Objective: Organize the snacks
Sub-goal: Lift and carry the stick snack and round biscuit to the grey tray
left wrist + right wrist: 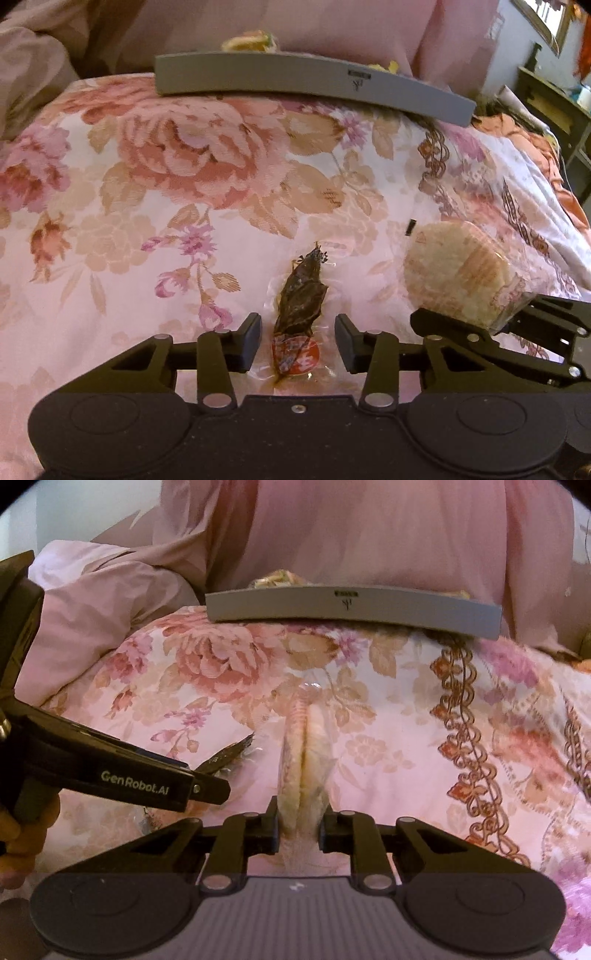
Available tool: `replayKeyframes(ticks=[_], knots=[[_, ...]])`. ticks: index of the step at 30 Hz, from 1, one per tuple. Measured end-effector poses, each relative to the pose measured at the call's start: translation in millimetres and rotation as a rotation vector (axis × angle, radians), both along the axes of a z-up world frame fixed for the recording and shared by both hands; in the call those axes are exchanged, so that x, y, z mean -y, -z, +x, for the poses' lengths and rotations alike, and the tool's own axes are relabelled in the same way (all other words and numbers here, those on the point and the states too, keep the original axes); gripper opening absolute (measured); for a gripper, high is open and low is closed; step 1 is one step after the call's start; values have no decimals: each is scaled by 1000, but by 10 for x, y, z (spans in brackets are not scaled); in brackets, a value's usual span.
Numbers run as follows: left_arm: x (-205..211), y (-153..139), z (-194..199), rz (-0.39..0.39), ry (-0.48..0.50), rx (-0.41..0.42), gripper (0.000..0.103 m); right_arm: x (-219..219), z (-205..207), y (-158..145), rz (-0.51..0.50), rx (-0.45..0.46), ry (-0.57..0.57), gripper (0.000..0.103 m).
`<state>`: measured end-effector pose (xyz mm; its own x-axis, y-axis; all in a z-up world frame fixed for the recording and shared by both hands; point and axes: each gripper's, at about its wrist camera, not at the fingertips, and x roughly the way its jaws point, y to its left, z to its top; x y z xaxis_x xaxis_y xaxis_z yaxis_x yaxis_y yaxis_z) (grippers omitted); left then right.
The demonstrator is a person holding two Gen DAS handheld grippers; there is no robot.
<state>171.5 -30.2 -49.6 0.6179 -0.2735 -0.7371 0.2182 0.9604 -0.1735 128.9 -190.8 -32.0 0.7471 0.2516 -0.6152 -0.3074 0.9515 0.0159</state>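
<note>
Now right hand-held gripper [298, 829] grasps two wrapped crackers [304, 760]; left hand-held gripper [298, 341] released around one dark snack [301, 295].

Two snack packets lie on the floral bedspread [147, 184] on the near side of one grey tray [314, 79]: one dark dried-snack packet [301, 295] and one pale rice-cracker packet [456, 273]. The tray holds more snacks, number unclear. Two grippers are in view.
</note>
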Motion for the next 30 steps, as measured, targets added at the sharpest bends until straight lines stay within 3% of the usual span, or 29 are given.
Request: replayKeyframes(ticks=[4, 17, 24, 30], knots=[[-18, -52, -94, -54, -26, 10, 45, -5, -62, -79, -4, 30, -5, 20], [49, -590, -194, -78, -62, 188, 45, 69, -140, -408, 23, 152, 15, 21], [89, -994, 94, -51, -76, 271, 45, 175, -67, -623, 36, 215, 39, 21], [148, -1295, 500, -48, -73, 330, 46, 310, 226, -896, 35, 251, 50, 21]])
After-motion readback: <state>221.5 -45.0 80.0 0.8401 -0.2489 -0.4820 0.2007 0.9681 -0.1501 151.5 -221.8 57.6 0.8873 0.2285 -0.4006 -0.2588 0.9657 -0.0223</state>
